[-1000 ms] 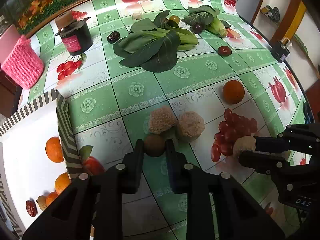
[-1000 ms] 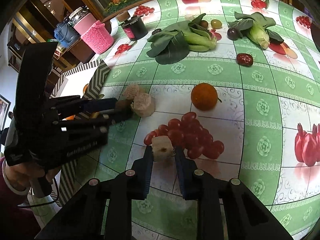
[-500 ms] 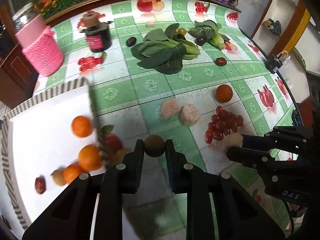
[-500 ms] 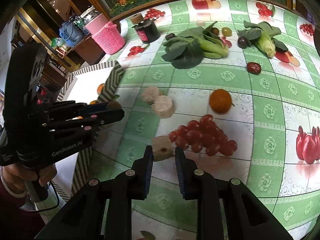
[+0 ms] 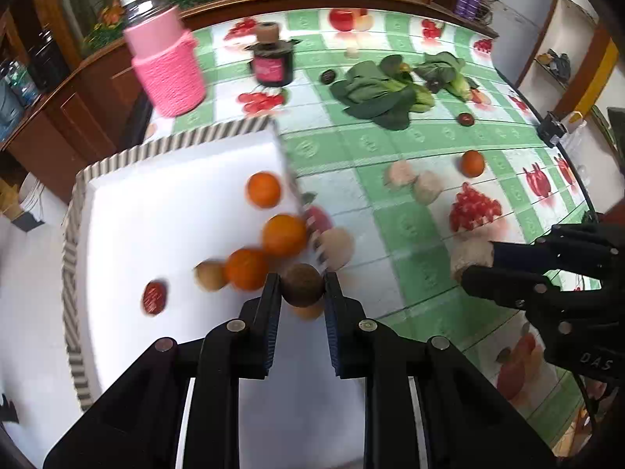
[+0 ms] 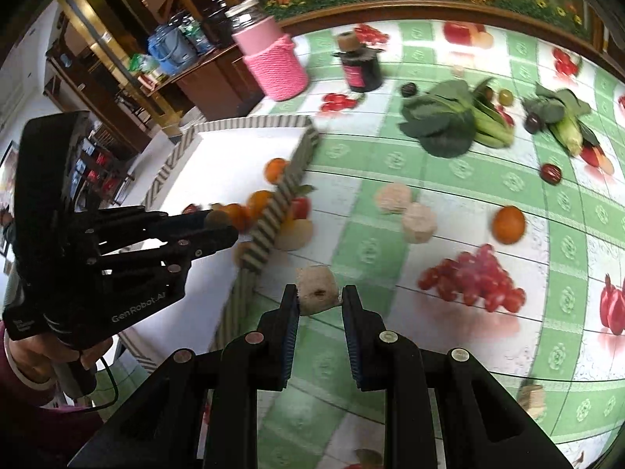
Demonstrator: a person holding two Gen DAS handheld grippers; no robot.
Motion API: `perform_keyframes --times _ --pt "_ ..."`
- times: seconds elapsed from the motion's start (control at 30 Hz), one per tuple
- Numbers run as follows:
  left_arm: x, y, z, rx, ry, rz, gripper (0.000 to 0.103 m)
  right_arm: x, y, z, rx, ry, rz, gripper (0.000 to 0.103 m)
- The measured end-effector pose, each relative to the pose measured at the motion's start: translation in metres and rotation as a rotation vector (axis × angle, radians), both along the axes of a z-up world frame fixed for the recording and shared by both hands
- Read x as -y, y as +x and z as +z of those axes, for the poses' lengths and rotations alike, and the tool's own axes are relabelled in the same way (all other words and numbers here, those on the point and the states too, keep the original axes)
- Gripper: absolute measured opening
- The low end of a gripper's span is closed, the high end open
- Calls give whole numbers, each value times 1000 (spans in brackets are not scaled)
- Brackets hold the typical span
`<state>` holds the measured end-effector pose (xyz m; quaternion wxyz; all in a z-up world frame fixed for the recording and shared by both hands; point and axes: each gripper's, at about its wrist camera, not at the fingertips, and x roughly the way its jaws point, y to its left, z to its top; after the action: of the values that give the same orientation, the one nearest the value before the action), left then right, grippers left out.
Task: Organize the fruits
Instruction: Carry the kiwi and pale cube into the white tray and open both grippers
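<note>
- The left gripper (image 5: 302,287) is clamped on a round brown fruit (image 5: 302,284), held above the near right corner of the white striped-rim tray (image 5: 74,273).
- The right gripper (image 6: 317,298) pinches a pale beige cut chunk (image 6: 315,290) above the green-checked tablecloth (image 6: 390,156), just beside the tray's right edge.
- Three oranges (image 5: 284,234) lie in the tray.

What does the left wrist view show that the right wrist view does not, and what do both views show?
Only the left wrist view shows the red date lying clearly inside the tray and the purple bottles on the far ledge.

Only the right wrist view shows the person's hand holding the left gripper, and the blue containers on the side cabinet.

Both show the striped tray, the pink jar, the leafy greens, and each gripper shut on a piece: a brown fruit and a pale chunk.
</note>
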<state>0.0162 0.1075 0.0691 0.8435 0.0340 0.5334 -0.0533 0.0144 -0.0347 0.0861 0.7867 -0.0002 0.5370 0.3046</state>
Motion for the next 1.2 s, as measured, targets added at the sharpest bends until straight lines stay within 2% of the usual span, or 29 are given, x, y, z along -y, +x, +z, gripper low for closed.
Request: perform_keyframes --times 0.5,0.93,1.2 --pt "-59 -25 -4 -1 45 88 19 -71 -20 6 3 -9 119 22" --pt "-92 -23 -24 -44 58 134 19 -107 -18 -20 -55 -27 162 22" --pt "-93 -17 -33 -56 58 138 19 -119 -12 -34 -86 -37 184 22"
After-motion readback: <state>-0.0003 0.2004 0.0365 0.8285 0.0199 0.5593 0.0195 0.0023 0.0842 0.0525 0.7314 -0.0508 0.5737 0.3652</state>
